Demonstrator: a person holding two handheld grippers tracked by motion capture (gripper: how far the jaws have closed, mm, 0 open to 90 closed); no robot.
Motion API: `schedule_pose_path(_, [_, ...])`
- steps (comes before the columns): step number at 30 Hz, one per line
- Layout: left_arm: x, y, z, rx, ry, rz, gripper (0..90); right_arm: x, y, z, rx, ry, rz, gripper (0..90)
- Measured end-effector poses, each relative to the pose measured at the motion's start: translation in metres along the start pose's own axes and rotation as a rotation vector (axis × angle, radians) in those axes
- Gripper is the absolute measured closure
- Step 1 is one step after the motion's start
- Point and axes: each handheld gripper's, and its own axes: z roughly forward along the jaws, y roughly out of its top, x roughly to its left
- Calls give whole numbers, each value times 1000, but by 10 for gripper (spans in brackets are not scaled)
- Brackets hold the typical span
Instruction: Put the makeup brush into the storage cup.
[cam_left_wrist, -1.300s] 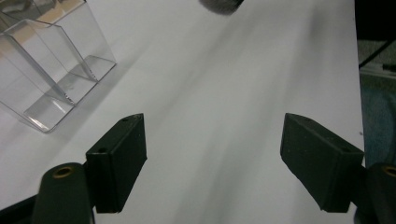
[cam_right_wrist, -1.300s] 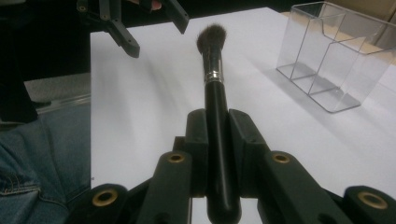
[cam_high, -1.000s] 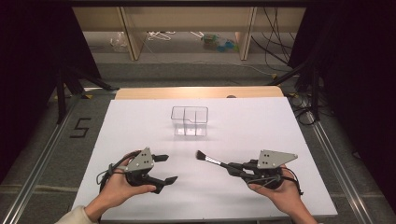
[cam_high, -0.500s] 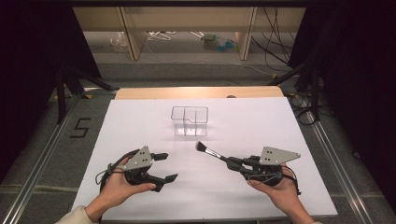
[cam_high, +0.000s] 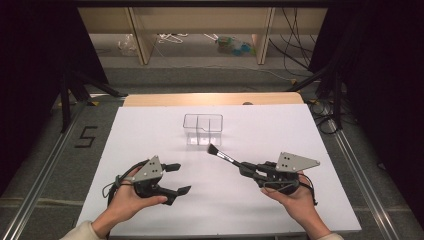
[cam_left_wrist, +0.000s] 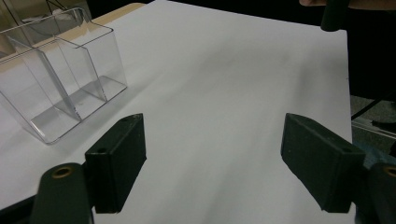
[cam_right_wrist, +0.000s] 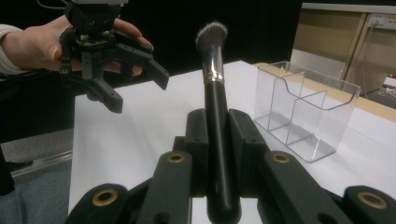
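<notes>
Clear plastic two-compartment organiser box (cam_left_wrist: 60, 70): far end cut off by left gripper view's edge. Black-handled makeup brush (cam_right_wrist: 212, 98): handle end partly hidden betw. jaws, right gripper view.

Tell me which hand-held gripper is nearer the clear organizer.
Right. The right hand-held gripper, shut on the makeup brush, sits right of and below the clear organizer; the left hand-held gripper, open, lies farther down-left.
</notes>
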Motion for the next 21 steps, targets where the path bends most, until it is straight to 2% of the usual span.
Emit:
schedule_pose_path(2, [0,0,0,-1,2,-10,223,1,0,2,-17,-19,10,794])
schedule_pose_path(4, [0,0,0,-4,1,-8,223,-1,1,4,-20,2,8,794])
schedule_pose_path(7, [2,1,0,-6,-2,16,222,0,2,5,-19,-7,11,794])
schedule_pose_path(9, [2,0,0,-6,-2,13,222,-1,3,7,-29,0,1,794])
schedule_pose_path(10, [1,0,1,-8,-7,-7,222,-1,4,6,-13,-2,1,794])
schedule_pose_path(12, [1,-1,1,2,2,-1,220,0,4,7,-8,7,18,794])
schedule_pose_path(13, [0,-1,1,1,3,-11,220,-1,3,8,-12,11,21,794])
schedule_pose_path(14, [0,-1,1,2,3,-11,220,0,3,9,-25,16,29,794])
schedule_pose_path(15, [0,-1,1,1,4,-10,220,-1,3,8,-9,7,20,794])
schedule_pose_path(16, [0,-1,1,0,4,-10,220,-3,4,9,-19,6,2,794])
schedule_pose_path(18, [2,0,1,-6,-2,7,220,-2,4,9,-15,0,14,794])
schedule_pose_path(19, [1,0,1,-6,-1,-1,220,-2,4,11,-25,-2,7,794])
schedule_pose_path(21, [1,0,1,-6,-1,1,220,-2,5,11,-11,6,12,794])
